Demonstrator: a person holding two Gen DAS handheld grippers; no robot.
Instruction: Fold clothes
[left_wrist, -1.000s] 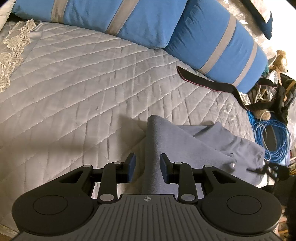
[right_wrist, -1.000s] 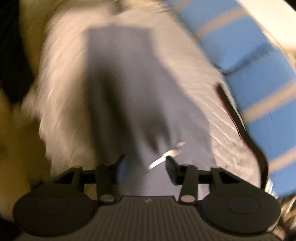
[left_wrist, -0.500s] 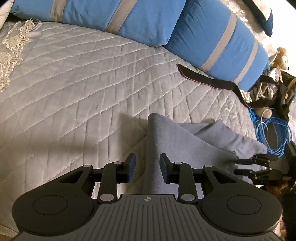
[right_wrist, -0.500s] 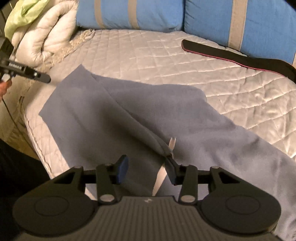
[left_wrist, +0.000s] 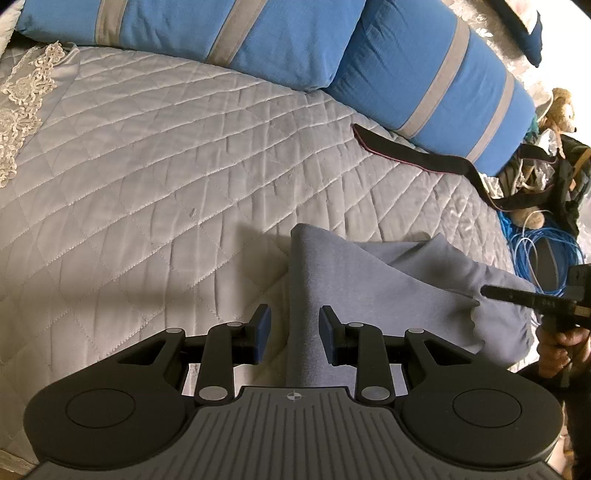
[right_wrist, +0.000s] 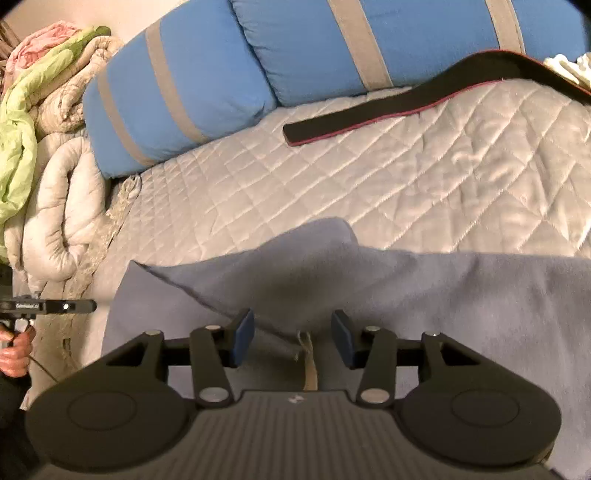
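A grey-blue garment (left_wrist: 369, 288) lies loosely folded on the quilted bedspread (left_wrist: 147, 184), near its front edge. My left gripper (left_wrist: 295, 328) hovers over the garment's left edge, its jaws a little apart; the cloth runs beneath the gap and the pads do not press it. In the right wrist view, my right gripper (right_wrist: 291, 332) stands over a fold of the garment (right_wrist: 443, 295) and a beige label (right_wrist: 308, 358), its jaws opening, nothing pinched. A hand (left_wrist: 557, 343) holds the right gripper (left_wrist: 487, 291) at the garment's right side. The left gripper (right_wrist: 88, 305) shows at the left.
Blue pillows with grey stripes (left_wrist: 288, 40) line the back of the bed. A black strap with a red edge (left_wrist: 406, 155) lies in front of them. A rolled duvet (right_wrist: 55, 206) sits at the left end. Blue cable coils (left_wrist: 535, 254) and a plush toy (left_wrist: 557, 107) lie beyond the right end.
The right gripper has rolled and swung across, its view going from a blurred sweep to facing the pillows. In the left wrist view it came in over the garment's right side. The left gripper stayed put.
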